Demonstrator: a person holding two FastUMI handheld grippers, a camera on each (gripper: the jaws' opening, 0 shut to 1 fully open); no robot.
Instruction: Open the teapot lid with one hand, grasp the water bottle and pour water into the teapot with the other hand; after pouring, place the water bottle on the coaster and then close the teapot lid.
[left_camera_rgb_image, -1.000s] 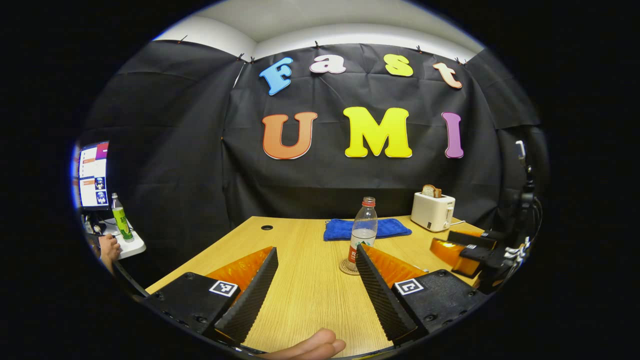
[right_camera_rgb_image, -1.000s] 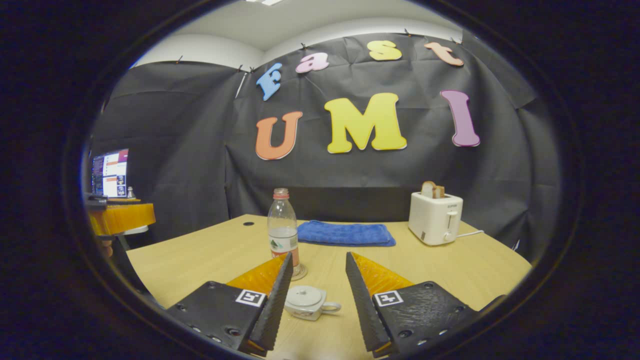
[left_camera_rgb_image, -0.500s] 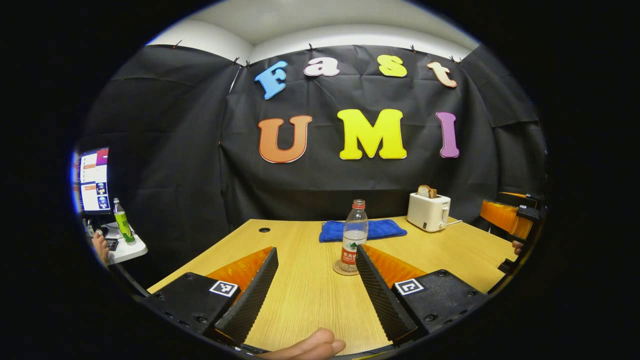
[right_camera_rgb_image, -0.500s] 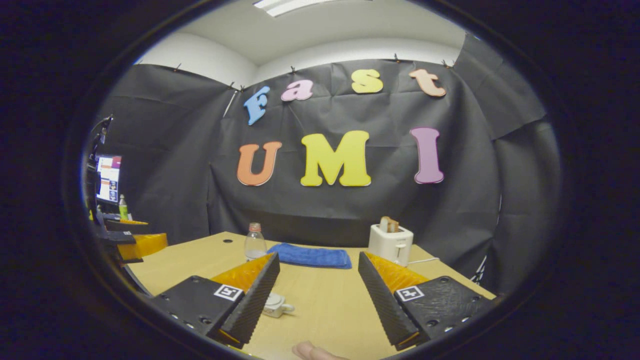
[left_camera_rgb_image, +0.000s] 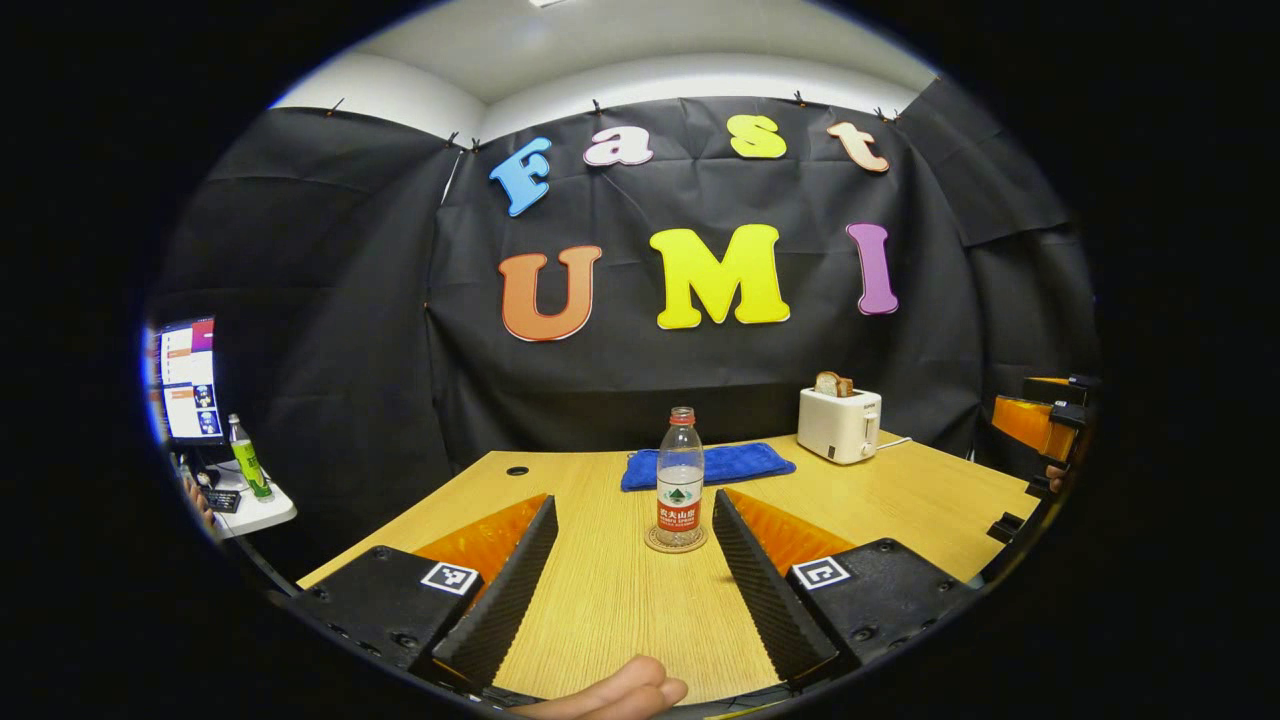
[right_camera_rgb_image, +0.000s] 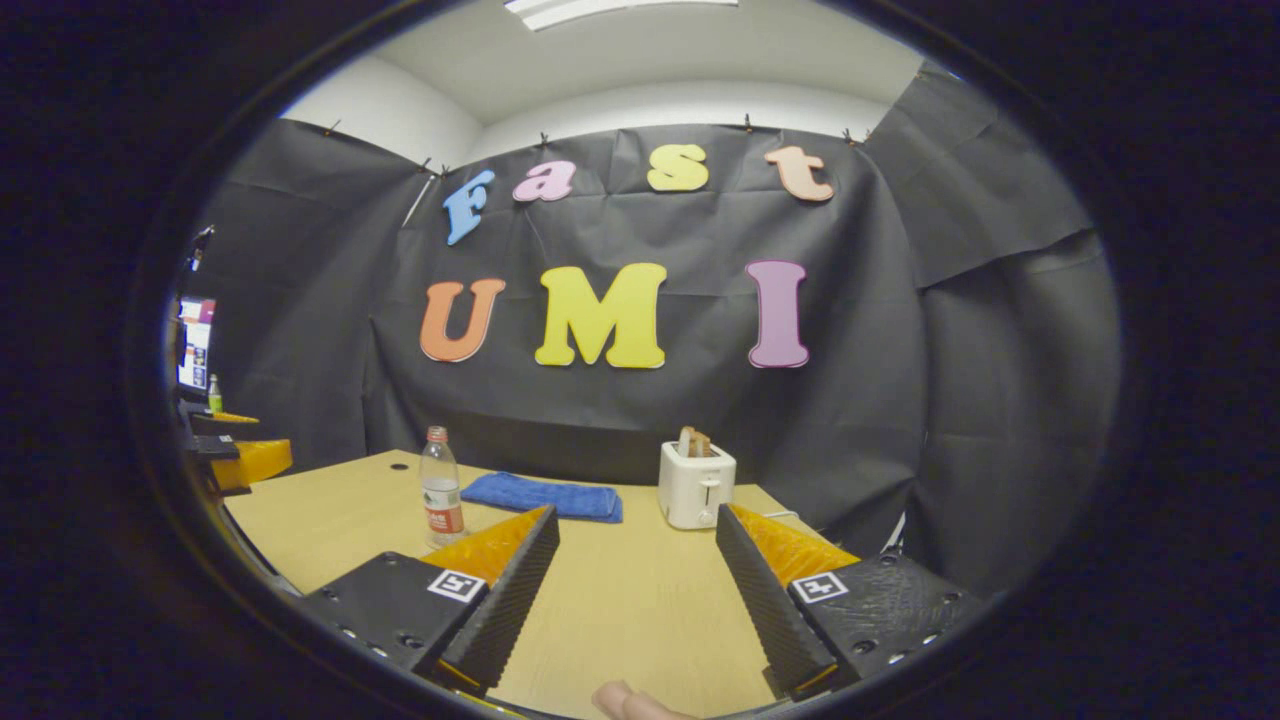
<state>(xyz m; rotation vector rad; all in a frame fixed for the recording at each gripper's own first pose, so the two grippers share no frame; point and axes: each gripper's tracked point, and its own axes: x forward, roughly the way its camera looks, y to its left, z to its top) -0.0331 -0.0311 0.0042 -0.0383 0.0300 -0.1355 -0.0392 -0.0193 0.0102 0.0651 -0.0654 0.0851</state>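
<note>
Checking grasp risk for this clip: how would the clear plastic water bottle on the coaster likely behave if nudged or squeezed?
The clear plastic water bottle is tall and narrow on a small round coaster, so probably tippy. Roughly half full, likely fairly light. Thin walls may flex under pressure.

The counter (left_camera_rgb_image: 610, 600) carries one water bottle (left_camera_rgb_image: 680, 478), one coaster (left_camera_rgb_image: 676, 541), one blue towel (left_camera_rgb_image: 708, 464) and one toaster (left_camera_rgb_image: 839, 424). Off to the side stand one green bottle (left_camera_rgb_image: 244, 458) and one screen (left_camera_rgb_image: 184, 379).
</note>
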